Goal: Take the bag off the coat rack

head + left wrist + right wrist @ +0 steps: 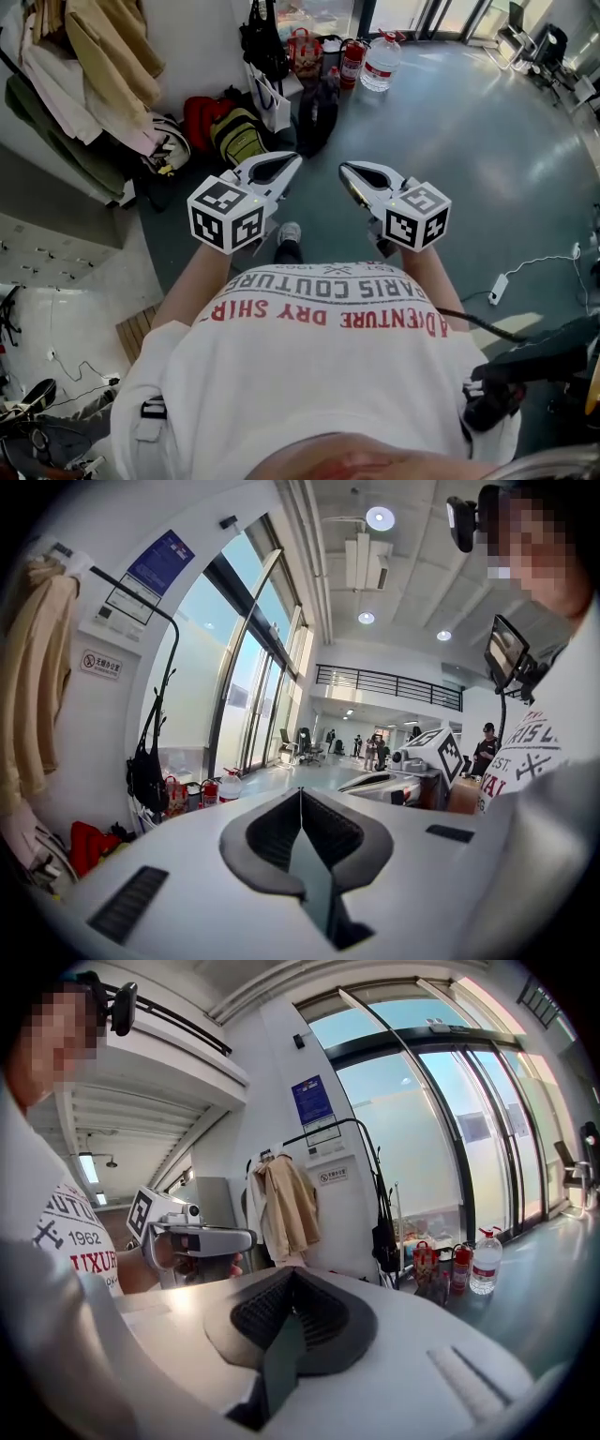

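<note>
Bag (145, 775) on rack (136, 595); left tongs (296, 157), right tongs (344, 168) closed.

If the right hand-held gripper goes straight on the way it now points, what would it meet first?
Most likely the hanging beige jacket; nothing shows in between, though depth is unclear. The black bag hangs to the right of that line.

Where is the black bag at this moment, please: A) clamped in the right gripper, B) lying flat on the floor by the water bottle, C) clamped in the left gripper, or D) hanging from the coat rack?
D: the black bag hangs by its straps from the coat rack, while the left gripper and the right gripper each have their jaws together with nothing between them.
</note>
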`<state>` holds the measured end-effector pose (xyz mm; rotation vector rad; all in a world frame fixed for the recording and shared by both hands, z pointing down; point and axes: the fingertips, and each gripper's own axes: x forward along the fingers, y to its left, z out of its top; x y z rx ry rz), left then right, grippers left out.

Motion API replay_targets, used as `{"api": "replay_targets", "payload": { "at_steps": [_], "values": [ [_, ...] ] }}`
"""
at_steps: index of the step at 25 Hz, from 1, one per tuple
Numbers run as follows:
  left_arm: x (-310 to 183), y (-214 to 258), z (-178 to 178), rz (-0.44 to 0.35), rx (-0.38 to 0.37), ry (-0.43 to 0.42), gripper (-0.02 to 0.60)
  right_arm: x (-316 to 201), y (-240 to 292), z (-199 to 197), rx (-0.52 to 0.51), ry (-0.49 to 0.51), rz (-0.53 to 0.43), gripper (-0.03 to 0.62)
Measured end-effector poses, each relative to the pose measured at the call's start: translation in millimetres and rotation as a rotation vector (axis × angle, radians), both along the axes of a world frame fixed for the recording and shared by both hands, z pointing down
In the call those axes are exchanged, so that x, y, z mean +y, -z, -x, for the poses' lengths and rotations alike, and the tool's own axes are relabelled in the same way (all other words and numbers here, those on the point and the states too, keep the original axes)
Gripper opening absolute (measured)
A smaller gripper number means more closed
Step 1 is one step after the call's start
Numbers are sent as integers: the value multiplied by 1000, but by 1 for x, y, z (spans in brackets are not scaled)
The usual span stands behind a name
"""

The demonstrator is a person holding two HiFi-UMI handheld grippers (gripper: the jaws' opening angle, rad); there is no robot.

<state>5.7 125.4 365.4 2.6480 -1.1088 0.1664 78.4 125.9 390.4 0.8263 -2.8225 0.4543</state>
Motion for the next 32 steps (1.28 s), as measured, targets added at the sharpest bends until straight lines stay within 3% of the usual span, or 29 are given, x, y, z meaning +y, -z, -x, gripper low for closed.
{"api": "replay_targets", "payload": {
  "at_steps": [7,13,20,23,26,32],
  "values": [
    [-174,-20,57,35,-48,-13,3,-185,-14,59,-9,-10,45,2],
    [-309,-2,116,41,-28,15,3,-320,5,107,-7,-28,-9,2],
    [-371,7,136,-22,-60,10,2,-383,17,125,-22,-37,-33,2],
    [-385,10,137,-12,-11,-3,2,-399,12,130,-30,-23,-11,2],
    [-402,25,138,-56,54,-2,2,-418,13,132,-37,0,-10,2],
    [-474,19,145,-60,26,43,2,-493,2,143,-48,46,21,2]
  ]
}}
